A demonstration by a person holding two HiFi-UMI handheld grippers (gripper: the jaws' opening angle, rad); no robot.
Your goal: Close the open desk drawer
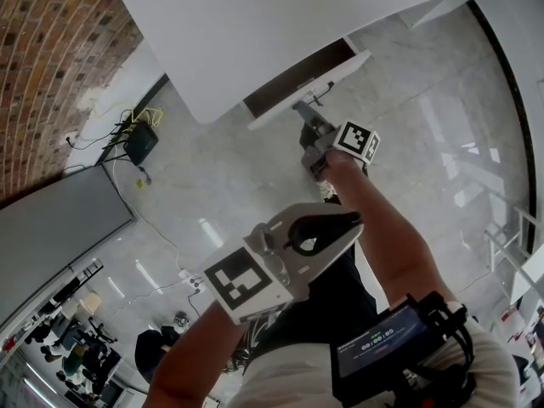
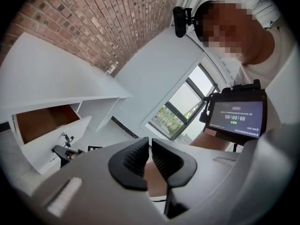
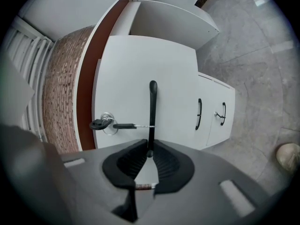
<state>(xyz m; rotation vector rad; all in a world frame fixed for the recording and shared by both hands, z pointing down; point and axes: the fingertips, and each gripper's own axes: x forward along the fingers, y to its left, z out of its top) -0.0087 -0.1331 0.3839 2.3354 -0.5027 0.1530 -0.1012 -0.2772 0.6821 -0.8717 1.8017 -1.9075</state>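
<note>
The white desk has its top drawer pulled out, showing a brown inside. In the right gripper view the drawer front fills the middle, with a slim black handle and a key in its lock. My right gripper is shut on the lower end of that handle; in the head view this gripper reaches up to the drawer front. My left gripper hangs near my body, shut, with nothing between its jaws. The left gripper view shows the open drawer from the side.
Below the open drawer sit two closed drawers with black handles. A black box with cables lies on the grey floor by the brick wall. A screen device is strapped to the person's chest.
</note>
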